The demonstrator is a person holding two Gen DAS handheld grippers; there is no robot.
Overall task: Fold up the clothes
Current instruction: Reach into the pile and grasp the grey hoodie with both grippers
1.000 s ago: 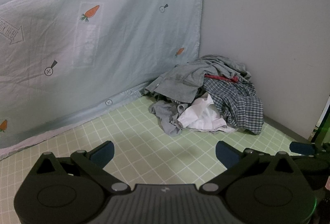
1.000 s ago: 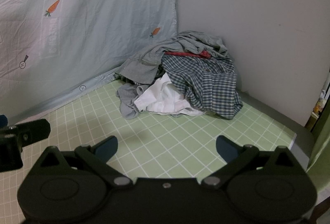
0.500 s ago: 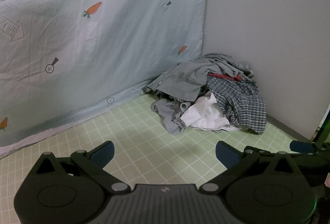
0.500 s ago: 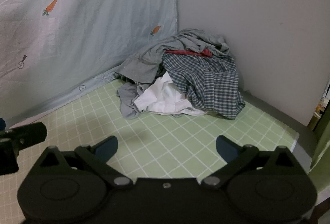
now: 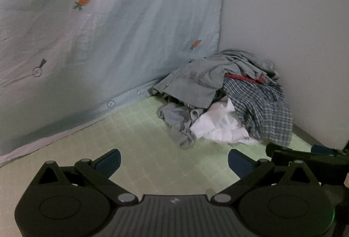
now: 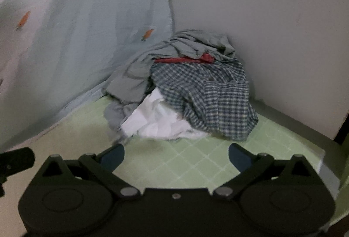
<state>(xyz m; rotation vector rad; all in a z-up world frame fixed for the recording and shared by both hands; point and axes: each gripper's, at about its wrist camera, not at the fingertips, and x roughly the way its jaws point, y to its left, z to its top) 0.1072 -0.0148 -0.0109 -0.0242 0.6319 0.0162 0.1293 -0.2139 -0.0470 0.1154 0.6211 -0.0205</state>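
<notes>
Fingers on both grippers stand spread wide with only bare green checked mat (image 5: pixel 139 149) between them; neither holds or touches anything.

Largest thing of the task is the heap of clothes (image 5: pixel 226 97), bunched in the corner where the pale carrot-print sheet (image 5: pixel 109 40) meets the plain wall (image 5: pixel 283 18). In the left wrist view it sits right of centre, ahead of the left gripper (image 5: pixel 174 162) and off to its right. In the right wrist view it fills the middle of the frame, straight ahead of the right gripper (image 6: pixel 176 157), whose fingertips come close to its near edge (so the right looks the nearer of the two).

Within the heap, a grey shirt (image 6: pixel 139 75) drapes over the top and left, a blue checked shirt (image 6: pixel 213 97) hangs down the right, a white piece (image 6: pixel 157 121) pokes out lowest and nearest, and a thin red strip (image 6: pixel 185 59) shows near the top. Nothing in sight lies folded.
</notes>
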